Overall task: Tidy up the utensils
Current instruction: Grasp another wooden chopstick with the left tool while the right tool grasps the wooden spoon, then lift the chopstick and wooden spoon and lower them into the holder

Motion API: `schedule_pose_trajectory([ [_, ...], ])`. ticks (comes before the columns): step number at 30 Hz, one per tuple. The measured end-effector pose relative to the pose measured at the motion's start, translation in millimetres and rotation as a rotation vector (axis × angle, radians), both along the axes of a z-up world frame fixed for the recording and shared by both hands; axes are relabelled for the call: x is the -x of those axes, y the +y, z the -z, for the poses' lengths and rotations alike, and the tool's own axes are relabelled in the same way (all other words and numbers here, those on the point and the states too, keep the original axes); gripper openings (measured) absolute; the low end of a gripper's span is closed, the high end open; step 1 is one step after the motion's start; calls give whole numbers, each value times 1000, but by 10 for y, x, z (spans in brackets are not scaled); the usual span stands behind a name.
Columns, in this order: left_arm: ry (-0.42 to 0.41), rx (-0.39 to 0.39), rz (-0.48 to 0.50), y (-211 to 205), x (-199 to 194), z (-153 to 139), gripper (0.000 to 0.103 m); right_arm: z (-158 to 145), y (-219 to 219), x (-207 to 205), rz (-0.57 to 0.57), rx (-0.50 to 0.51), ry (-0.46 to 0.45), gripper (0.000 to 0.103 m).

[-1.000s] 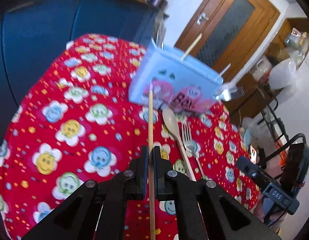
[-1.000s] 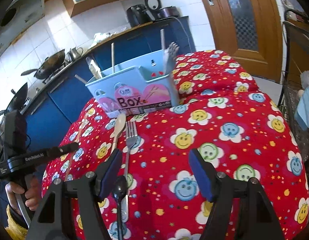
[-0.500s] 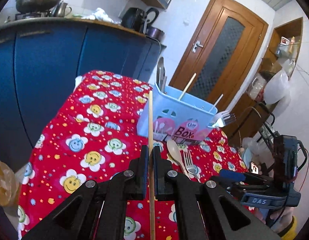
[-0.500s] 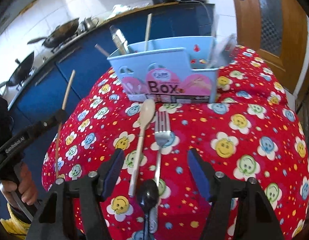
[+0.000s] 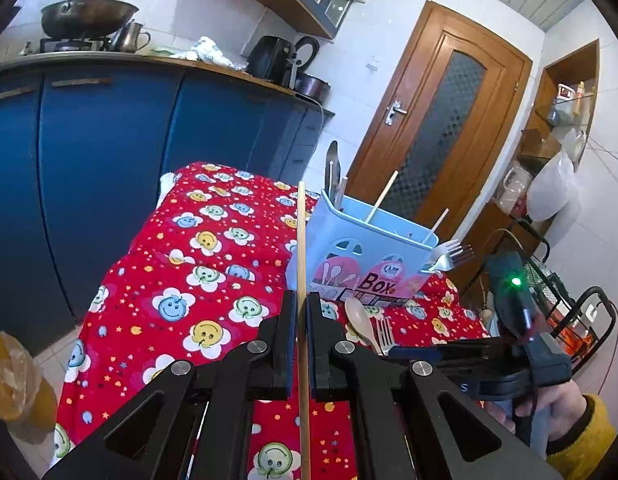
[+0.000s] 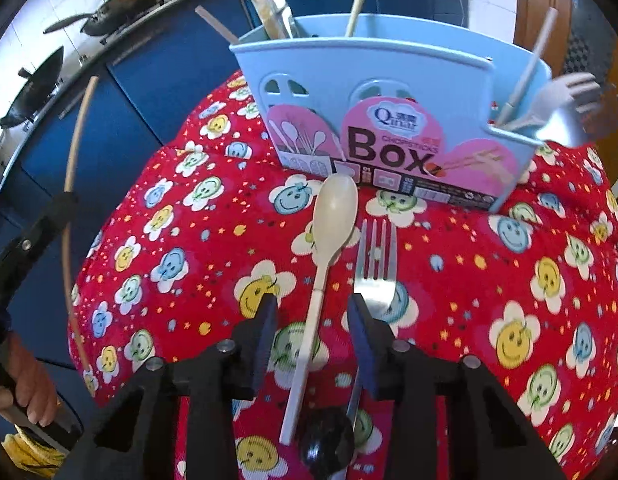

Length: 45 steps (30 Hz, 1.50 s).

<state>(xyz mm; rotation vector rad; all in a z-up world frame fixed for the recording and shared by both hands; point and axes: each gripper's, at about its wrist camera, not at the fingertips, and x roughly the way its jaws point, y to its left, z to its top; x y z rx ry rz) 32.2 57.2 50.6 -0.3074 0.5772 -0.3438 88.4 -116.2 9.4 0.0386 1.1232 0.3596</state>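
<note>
The left gripper point(image 5: 302, 312) pinches a thin wooden chopstick point(image 5: 301, 248), while the right gripper point(image 6: 312, 312), jaws just narrowing and not yet touching, straddles the handle of the cream plastic spoon point(image 6: 329, 232) lying on the red flowered tablecloth point(image 6: 509, 280). A clean pickup probably means centring on the handle, clear of the neighbouring steel fork point(image 6: 375, 268). The pale blue plastic holder point(image 6: 389, 92) beyond reads "Qinar", "CHOPSTICKS", "Box".

Hidden and cut-off parts

The chopstick point(image 5: 302, 280) runs off the left view's bottom edge, so its lower end is unseen. In the right view the fork point(image 6: 375, 268) handle passes behind the right gripper's point(image 6: 311, 322) finger, and a dark spoon point(image 6: 327, 446) is cut by the bottom edge. Utensil ends inside the box point(image 6: 389, 92) are hidden by its wall. A white fork point(image 6: 565, 96) at the box's right end is blurred.
</note>
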Motion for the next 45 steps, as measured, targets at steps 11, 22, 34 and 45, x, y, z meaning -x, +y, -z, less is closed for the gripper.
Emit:
schedule_pose_trajectory([
  [11, -24, 7, 5, -8, 2, 0, 4, 82, 51, -273, 4, 41, 49, 10],
  [22, -100, 49, -4, -106, -11, -138, 4, -248, -267, 123, 71, -199, -160, 7],
  [34, -204, 60, -12, -448, -359, -433, 4, -858, -738, 332, 188, -296, -527, 7],
  [45, -309, 55, -63, -743, -857, -730, 4, -1027, -920, 15, 245, -293, -677, 7],
])
